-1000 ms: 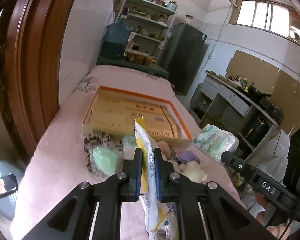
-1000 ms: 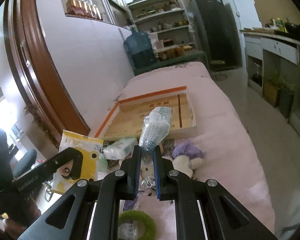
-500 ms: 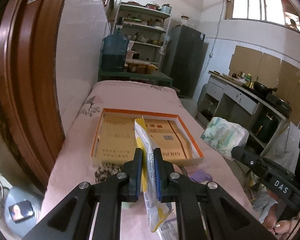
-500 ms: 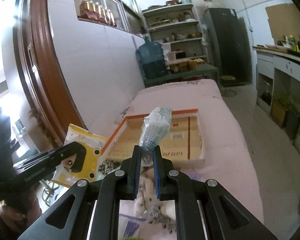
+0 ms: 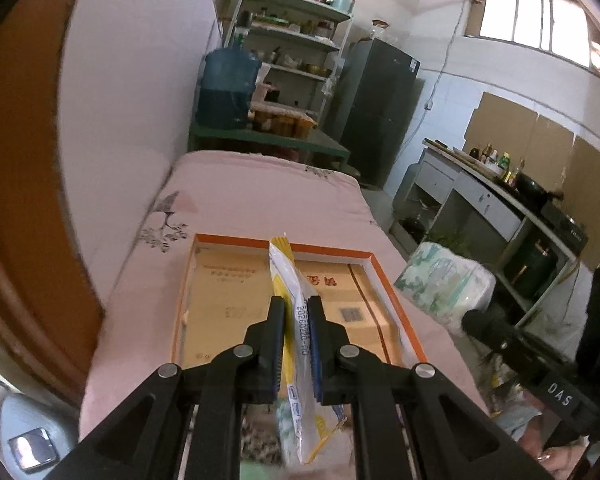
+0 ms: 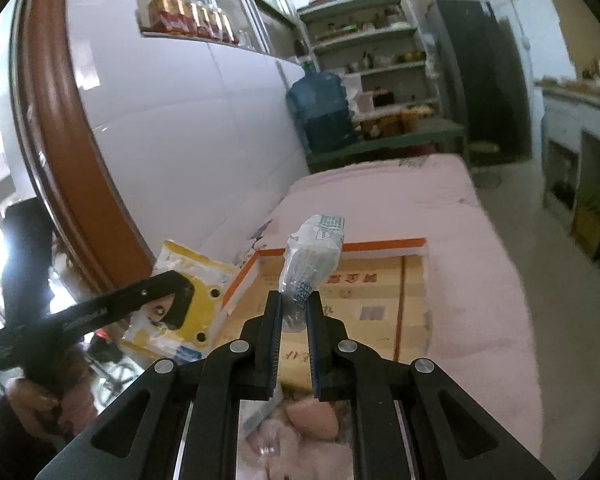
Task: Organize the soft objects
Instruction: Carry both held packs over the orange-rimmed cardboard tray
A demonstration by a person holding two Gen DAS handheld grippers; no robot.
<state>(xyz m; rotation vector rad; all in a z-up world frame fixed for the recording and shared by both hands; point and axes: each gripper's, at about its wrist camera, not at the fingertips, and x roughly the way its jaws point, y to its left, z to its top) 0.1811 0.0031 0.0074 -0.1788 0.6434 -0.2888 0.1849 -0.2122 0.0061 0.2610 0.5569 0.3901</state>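
Observation:
My left gripper point(image 5: 296, 314) is shut on a flat yellow-and-white plastic packet point(image 5: 286, 276), which stands on edge over the shallow cardboard box with an orange rim point(image 5: 384, 280). My right gripper point(image 6: 293, 310) is shut on a soft tissue pack in clear plastic point(image 6: 316, 246), held above the near side of the same box point(image 6: 380, 245). In the left wrist view the tissue pack point(image 5: 444, 286) hangs beyond the box's right rim. The right wrist view has the left gripper point(image 6: 176, 300) with the yellow packet point(image 6: 188, 276) left of the box.
The box lies on a pink-covered bed point(image 5: 260, 200). A plush toy point(image 6: 308, 420) lies under my right gripper. A brown door frame point(image 5: 16, 200) bounds the left. A blue water jug point(image 5: 228, 92), shelves and a dark fridge point(image 5: 376, 112) stand behind; a kitchen counter point(image 5: 500, 196) runs along the right.
Both grippers have moved forward and up, each still holding its item, and are now over the box. The loose soft things on the bed have slid down out of view.

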